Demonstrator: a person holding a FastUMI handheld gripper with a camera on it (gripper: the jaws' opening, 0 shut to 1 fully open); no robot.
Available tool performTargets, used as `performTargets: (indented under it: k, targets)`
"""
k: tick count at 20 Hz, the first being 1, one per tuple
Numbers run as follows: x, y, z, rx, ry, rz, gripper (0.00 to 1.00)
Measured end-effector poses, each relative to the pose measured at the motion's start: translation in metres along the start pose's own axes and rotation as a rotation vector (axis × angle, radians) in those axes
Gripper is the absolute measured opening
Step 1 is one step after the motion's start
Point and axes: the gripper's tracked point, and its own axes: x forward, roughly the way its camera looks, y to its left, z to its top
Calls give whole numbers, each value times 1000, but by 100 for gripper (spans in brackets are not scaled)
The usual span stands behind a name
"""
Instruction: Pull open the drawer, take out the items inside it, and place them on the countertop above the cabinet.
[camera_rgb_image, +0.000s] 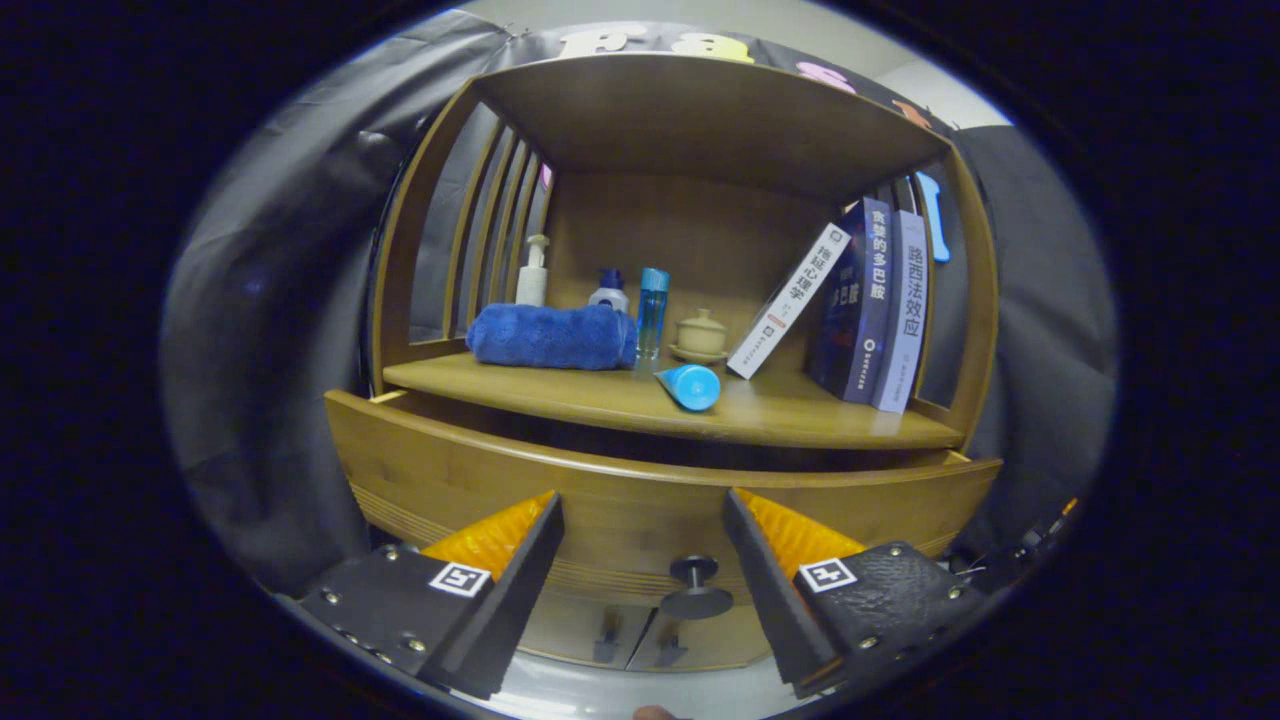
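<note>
The wooden drawer stands pulled out from the cabinet, below the countertop. Its dark round knob sits low between my fingers and nothing touches it. My gripper is open, its tips close in front of the drawer's front panel with nothing between them. The drawer's inside is a dark gap behind the front's upper rim, and what it holds is hidden. A light blue tube lies on its side on the countertop near its front edge.
On the countertop stand a folded blue towel, a white pump bottle, two small bottles, a lidded ceramic jar and leaning books. A shelf board roofs this space. Two cabinet doors with handles sit below the drawer.
</note>
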Motion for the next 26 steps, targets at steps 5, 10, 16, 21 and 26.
performTargets:
  k: [5,10,16,21,26]
  targets:
    - [20,0,4,22,21,2,97]
    - [34,0,3,46,40,5,97]
    - [43,-1,4,59,49,-2,97]
    - [39,-2,5,49,50,19,97]
    - [15,-32,68,69,-62,9,97]
